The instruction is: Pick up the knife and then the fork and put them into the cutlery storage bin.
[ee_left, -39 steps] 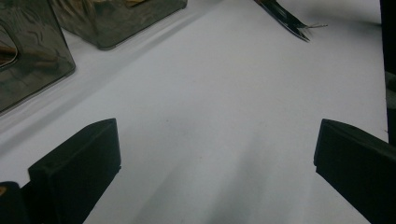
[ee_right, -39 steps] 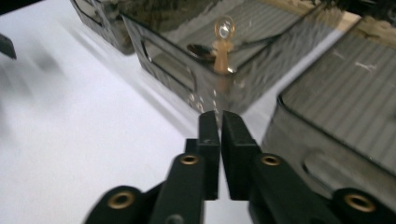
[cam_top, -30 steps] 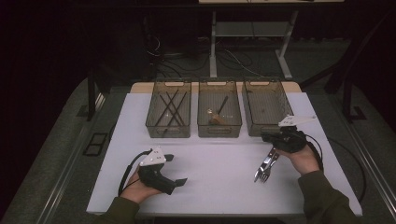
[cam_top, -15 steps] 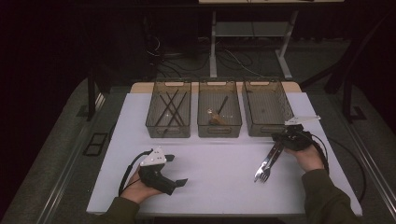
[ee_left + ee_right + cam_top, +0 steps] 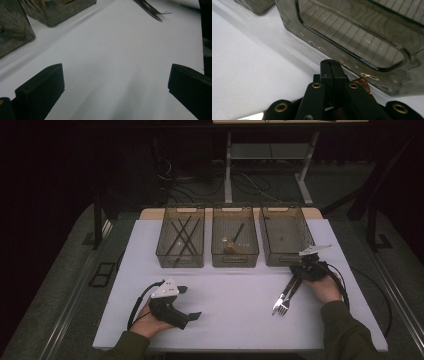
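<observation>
Cutlery (image 5: 286, 296) hangs from the right gripper's (image 5: 299, 279) clamped fingers beside three bins (image 5: 235, 242); left gripper (image 5: 192, 302) wide.

A white table (image 5: 240, 320) is set in a dim room, lit from above so that its top stands out against dark surroundings. Grey carpeted floor (image 5: 55, 315) is seen to the left and right of it. At the far side a pale metal frame (image 5: 229, 175) with two legs and a crossbar is placed, and loose cables (image 5: 175, 172) are strewn on the floor there. Beyond that, the room is lost in blackness.
</observation>
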Tool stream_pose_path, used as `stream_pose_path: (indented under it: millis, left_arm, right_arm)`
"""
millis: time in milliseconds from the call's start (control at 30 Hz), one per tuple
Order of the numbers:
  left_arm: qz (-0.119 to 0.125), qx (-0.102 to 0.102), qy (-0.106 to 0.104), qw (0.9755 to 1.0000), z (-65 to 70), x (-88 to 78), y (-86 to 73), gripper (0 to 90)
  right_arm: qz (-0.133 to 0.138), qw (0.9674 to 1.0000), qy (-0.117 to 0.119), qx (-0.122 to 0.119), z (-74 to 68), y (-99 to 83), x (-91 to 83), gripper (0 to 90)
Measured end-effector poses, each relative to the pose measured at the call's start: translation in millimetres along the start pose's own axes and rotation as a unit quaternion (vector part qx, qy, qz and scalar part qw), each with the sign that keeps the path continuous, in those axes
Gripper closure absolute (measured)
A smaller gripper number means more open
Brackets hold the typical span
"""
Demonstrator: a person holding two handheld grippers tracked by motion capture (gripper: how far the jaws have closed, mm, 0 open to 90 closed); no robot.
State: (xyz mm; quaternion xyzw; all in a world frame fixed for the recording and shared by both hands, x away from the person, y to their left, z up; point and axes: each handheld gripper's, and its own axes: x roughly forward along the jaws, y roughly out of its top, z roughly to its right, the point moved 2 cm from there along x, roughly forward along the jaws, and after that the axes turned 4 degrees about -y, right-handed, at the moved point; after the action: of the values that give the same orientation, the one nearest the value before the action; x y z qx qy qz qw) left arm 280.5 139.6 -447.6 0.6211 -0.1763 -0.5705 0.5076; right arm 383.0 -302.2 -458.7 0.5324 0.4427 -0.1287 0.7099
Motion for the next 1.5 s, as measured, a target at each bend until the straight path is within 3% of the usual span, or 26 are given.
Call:
stream_pose_path:
  millis: [600, 1500]
  left_arm:
    - [-0.001, 0.001, 0.000, 1.0000, 0.4, -0.1, 0.0, 0.0]
    - [-0.001, 0.003, -0.006, 1.0000, 1.6, 0.3, 0.2, 0.0]
  right_arm:
    - [-0.014, 0.9998, -0.010, -0.005, 4.0, -5.7, -2.6, 89.5]
    - [-0.034, 0.9990, -0.002, -0.029, 8.2, -18.1, -16.2, 89.6]
